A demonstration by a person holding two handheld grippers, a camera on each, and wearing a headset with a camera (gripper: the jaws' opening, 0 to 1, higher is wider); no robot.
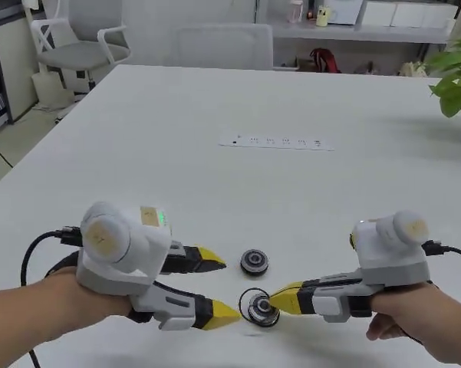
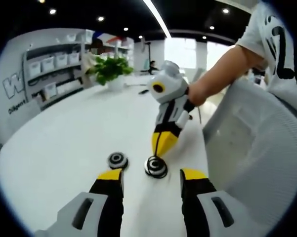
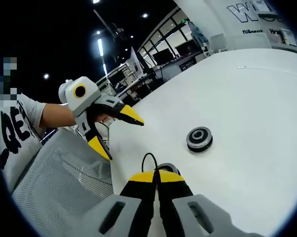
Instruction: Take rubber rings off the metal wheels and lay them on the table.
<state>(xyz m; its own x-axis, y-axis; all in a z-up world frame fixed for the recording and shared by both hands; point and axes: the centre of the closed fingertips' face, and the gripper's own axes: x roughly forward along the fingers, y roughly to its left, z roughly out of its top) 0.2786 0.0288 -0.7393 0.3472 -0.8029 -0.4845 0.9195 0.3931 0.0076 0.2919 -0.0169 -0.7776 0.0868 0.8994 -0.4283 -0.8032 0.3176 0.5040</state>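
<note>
With the right gripper (image 1: 274, 299) clenched on the thin black rubber ring (image 3: 148, 154) looping off the small round metal wheel (image 1: 261, 308), the released left gripper (image 1: 230, 287) beside that wheel should pin it down.

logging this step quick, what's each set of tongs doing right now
left tongs: open, holding nothing
right tongs: closed, pinching the rubber ring at the near wheel
</note>
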